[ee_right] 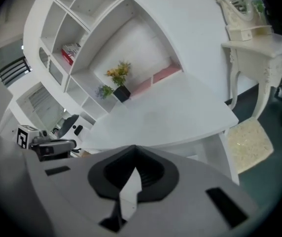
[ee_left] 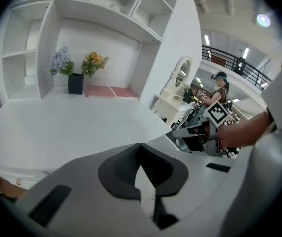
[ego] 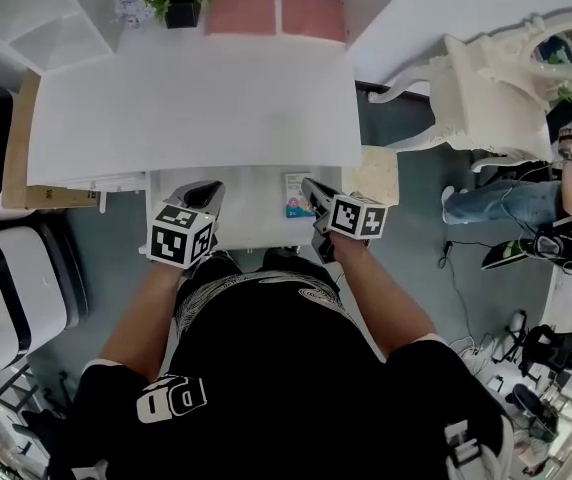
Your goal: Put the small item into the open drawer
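L gripper (ee_left: 140,147): fingers pressed together, nothing betw. them; held over the drawer's L part.
R gripper (ee_right: 133,151): fingers also pressed together, empty.
Small item (ego: 297,196): blue-white packet, lay flat inside the open drawer. It was right at the L side of the R fingers' tip and well R of the L fingers. Not gripped; head view couldn't settle whether the R fingers touched it or hung above.
Drawer (ego: 251,223): pulled out under the counter edge, below both prs of fingers. Only the packet seen in it, rest showed white bottom.
Counter (ego: 196,98): ahead of both prs of fingers.
Vase (ego: 182,8): black, far ahead of the fingers at the counter's back, w/ yellow + pale purple flowers in it.
Shelf cubby: beyond the vase, held a red-white thing (ee_right: 71,52), too small to ID.
Status: placing prob. done; drawer not yet shut.
Risk 1: R fingers so near the packet that a sideways swing would likely knock or drag it.
Risk 2: counter edge overhung the drawer's back, so fingers going fwd could clip it.
Risk 3: drawer stuck out toward the person's body, and a lean fwd might shove it + slide the light packet.
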Demonstrator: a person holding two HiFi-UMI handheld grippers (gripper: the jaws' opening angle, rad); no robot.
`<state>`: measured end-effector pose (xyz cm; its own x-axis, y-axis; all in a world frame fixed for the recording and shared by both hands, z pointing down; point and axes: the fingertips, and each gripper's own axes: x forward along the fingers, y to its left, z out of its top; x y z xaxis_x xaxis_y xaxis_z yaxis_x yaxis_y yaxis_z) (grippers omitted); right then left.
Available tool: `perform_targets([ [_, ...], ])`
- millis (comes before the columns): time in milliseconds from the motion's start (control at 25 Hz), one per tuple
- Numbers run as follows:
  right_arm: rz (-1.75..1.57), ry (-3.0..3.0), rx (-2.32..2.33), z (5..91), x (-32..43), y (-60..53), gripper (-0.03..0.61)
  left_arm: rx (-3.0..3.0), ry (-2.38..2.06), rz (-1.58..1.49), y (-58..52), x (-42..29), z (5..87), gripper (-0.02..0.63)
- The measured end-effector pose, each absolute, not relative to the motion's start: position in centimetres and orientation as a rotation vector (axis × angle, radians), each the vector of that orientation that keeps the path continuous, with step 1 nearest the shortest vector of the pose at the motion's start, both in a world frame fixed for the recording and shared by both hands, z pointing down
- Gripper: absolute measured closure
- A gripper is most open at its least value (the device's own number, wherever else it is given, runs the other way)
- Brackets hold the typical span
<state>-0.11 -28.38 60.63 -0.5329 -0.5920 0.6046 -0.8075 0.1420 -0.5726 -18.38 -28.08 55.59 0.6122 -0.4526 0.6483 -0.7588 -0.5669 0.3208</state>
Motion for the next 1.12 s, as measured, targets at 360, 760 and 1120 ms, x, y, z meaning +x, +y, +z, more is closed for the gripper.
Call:
perform_targets([
  [360,1.212,-2.349,1.383,55.2,-5.3,-26.8,0.571,2.340,-0.894,0.625,-27.6,-20.2,52.7,0.600],
  [760,0.974,-2.453,1.396,49.9,-7.2,-24.7,0.571,2.442,-0.859,0.542,-25.2,-18.7,49.3,0.600],
  [1120,0.821,-2.662,1.185,44.3,-7.4,-20.7,0.571,2.460,-0.979,0.394,-21.3,-15.6,44.5,0.600],
])
